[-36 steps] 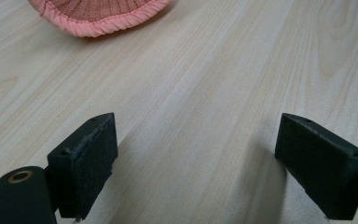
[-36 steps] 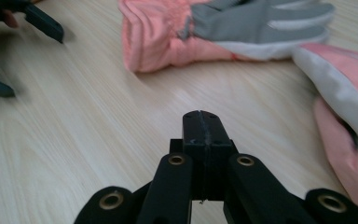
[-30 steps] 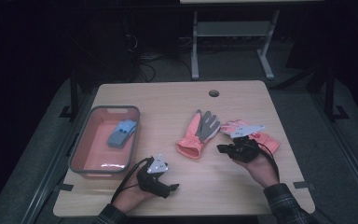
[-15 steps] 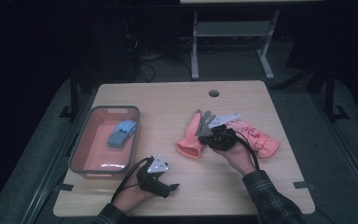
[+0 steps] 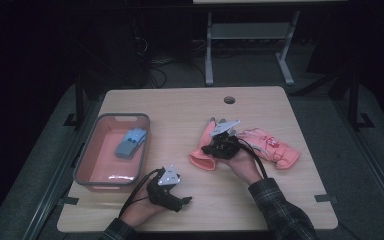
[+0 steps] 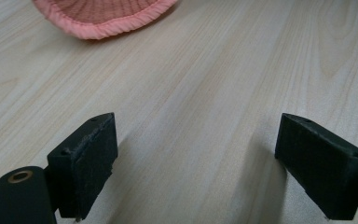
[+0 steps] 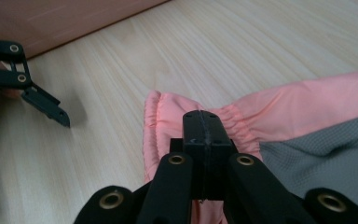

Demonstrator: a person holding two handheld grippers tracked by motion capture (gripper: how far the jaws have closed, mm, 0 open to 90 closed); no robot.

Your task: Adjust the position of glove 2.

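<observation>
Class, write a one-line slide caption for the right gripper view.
Right gripper, jaws shut, over the cuff of a pink-and-grey glove on a wooden table.

A light wood-grain table [image 5: 180, 105] with a round cable hole near its far edge carries a grey-rimmed pink plastic tray [image 5: 87, 172] at the left and two pink fabric gloves, one with a grey palm [image 5: 203, 150] and one plain [image 5: 272, 147], apparently just touching.

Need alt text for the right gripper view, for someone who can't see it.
The right gripper, jaws closed together, sits over the gathered cuff of a pink glove with a grey palm, lying on the wooden table. The left gripper shows farther off at the left.
</observation>
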